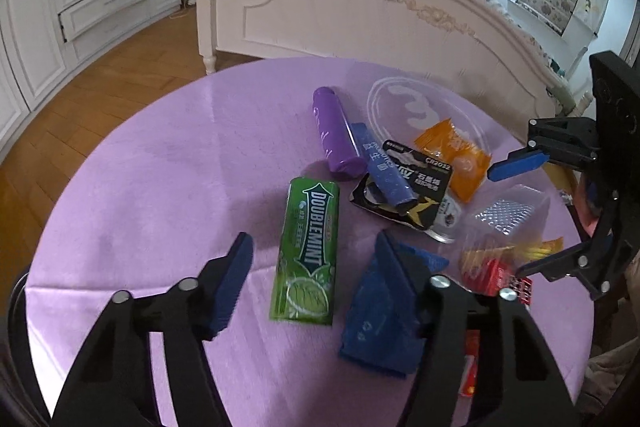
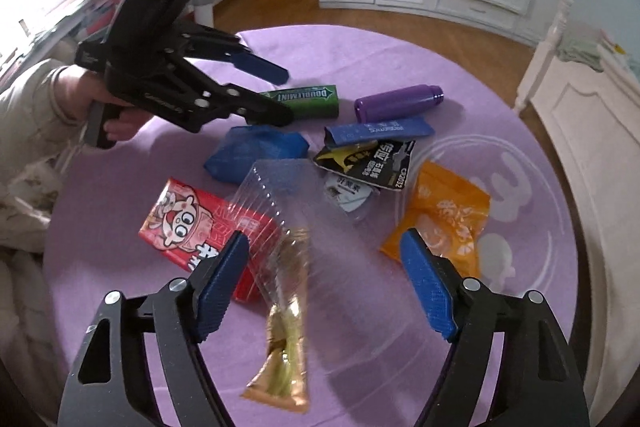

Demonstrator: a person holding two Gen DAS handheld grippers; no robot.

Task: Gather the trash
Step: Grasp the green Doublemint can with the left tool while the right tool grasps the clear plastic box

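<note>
With both my left gripper (image 1: 316,283) and right gripper (image 2: 324,283) released above the green Doublemint gum pack (image 1: 306,255), I risk nudging the crumpled blue wrapper (image 1: 380,311) beside it.

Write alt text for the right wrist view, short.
The open right gripper hovers over a clear plastic tray and gold wrapper on a purple round table. Around it lie a red milk carton, orange packet and Doublemint pack; the left gripper is open at upper left.

Opposed close wrist views, shared table (image 1: 160,155)
</note>
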